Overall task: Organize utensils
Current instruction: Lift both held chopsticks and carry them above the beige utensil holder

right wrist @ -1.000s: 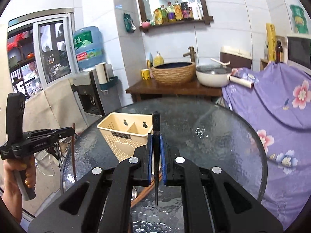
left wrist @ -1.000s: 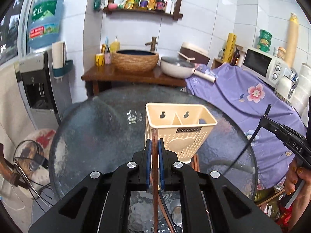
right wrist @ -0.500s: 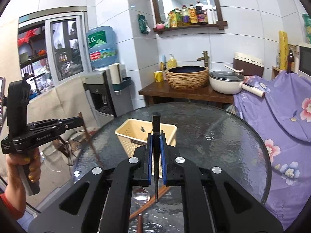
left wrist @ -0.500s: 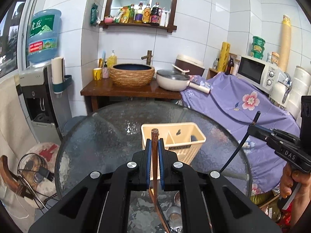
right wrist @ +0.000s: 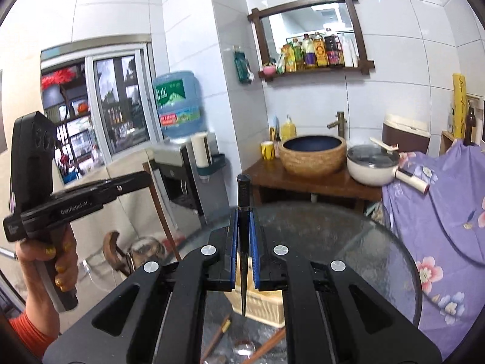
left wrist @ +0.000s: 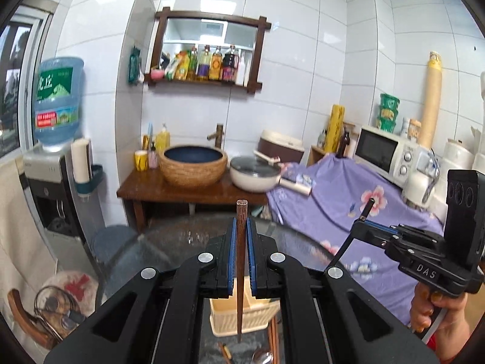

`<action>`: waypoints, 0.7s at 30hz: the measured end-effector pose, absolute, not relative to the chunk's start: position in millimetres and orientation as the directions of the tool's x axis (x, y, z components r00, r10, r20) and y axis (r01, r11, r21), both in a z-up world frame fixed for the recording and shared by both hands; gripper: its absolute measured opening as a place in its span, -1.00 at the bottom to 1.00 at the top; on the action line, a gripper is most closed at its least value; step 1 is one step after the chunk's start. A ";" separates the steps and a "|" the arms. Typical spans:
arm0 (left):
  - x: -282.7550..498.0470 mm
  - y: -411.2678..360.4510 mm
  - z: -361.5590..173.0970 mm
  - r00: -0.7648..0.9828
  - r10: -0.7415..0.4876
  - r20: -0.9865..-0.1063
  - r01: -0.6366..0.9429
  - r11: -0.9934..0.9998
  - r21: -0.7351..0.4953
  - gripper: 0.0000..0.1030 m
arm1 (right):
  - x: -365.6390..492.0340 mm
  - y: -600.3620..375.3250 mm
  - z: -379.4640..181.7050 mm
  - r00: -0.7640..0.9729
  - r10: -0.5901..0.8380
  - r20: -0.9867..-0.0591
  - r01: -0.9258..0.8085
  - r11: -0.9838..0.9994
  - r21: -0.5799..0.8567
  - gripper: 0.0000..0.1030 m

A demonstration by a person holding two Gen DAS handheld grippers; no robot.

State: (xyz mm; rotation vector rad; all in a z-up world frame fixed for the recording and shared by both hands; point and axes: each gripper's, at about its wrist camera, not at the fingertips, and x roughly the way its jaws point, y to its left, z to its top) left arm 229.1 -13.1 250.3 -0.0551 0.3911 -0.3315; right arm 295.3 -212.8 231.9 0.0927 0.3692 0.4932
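My left gripper [left wrist: 240, 227] is shut on a brown wooden chopstick [left wrist: 241, 273] that stands upright, its tip hanging over the cream utensil holder [left wrist: 242, 318] on the glass table [left wrist: 169, 242]. My right gripper [right wrist: 242, 221] is shut on a black chopstick [right wrist: 243, 242], also upright, its point above the same cream holder [right wrist: 263, 303]. Each gripper shows in the other's view: the right one [left wrist: 360, 220] at the right edge, the left one [right wrist: 145, 179] at the left. More chopsticks [left wrist: 274, 333] and a spoon [right wrist: 244, 348] lie on the table below.
Behind the round table stands a wooden counter [left wrist: 182, 191] with a woven basin [left wrist: 193, 163] and a white pan [left wrist: 254, 173]. A purple floral cloth [left wrist: 348, 209] covers furniture at the right, with a microwave [left wrist: 385, 154]. A water dispenser [left wrist: 57, 182] stands at the left.
Both grippers have risen with their chopsticks still clamped. The holder has dropped from mid-frame to low behind the jaws, and the chopstick tips have lifted off the table.
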 end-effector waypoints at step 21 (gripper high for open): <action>300.6 -23.5 162.3 0.831 -0.248 -0.498 0.204 0.969 -0.141 -0.87 | 380.1 -197.5 145.6 0.804 0.362 -0.471 -0.311 0.932 0.185 -0.84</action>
